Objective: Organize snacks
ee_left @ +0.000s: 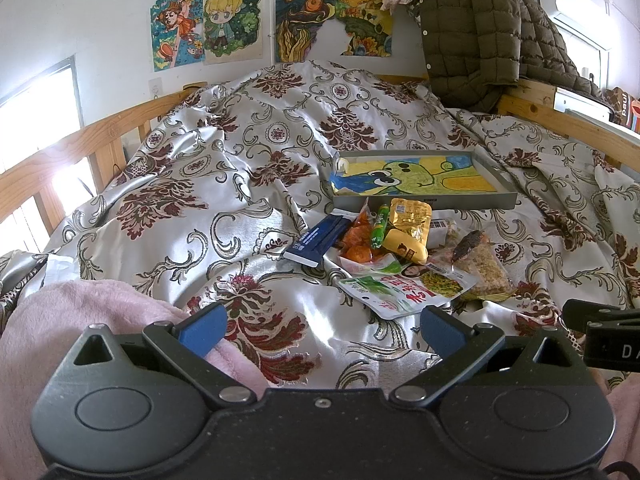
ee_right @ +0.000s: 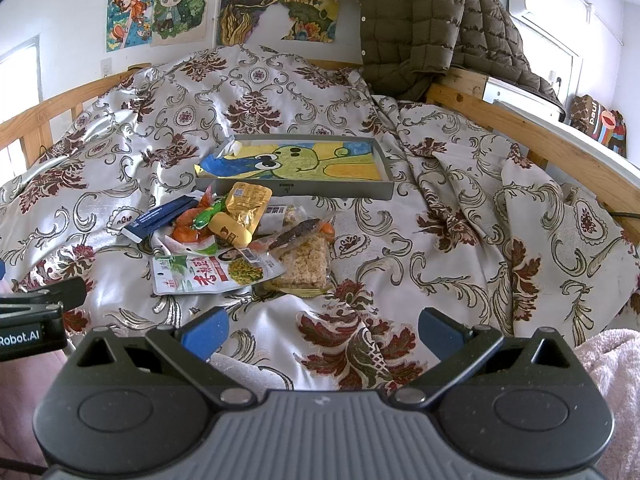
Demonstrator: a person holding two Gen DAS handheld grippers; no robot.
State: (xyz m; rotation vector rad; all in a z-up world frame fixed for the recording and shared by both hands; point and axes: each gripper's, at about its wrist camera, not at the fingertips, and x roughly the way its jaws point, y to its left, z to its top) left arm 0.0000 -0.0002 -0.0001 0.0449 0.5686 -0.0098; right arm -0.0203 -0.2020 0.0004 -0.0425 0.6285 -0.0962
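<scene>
In the left wrist view, the left gripper hovers low over the patterned bedspread, its blue fingers spread wide with nothing between them. Just ahead lies the heap of snacks: a dark blue packet at its left edge, a green-and-white pouch nearest the gripper, a yellow bar and a gold sachet further back. Just behind the heap sits a grey tray lined with a cartoon drawing, no snacks in it.

In the right wrist view, the right gripper is likewise released and empty, with the pile ahead and to its left. A rice crisp bar lies at the pile's near right, closest to this gripper, and the tray stands beyond.

Sorting seems not yet begun. The next move likely calls for reaching forward, closing on one outer item such as the pouch or crisp bar, and carrying it over the pile into the tray.
</scene>
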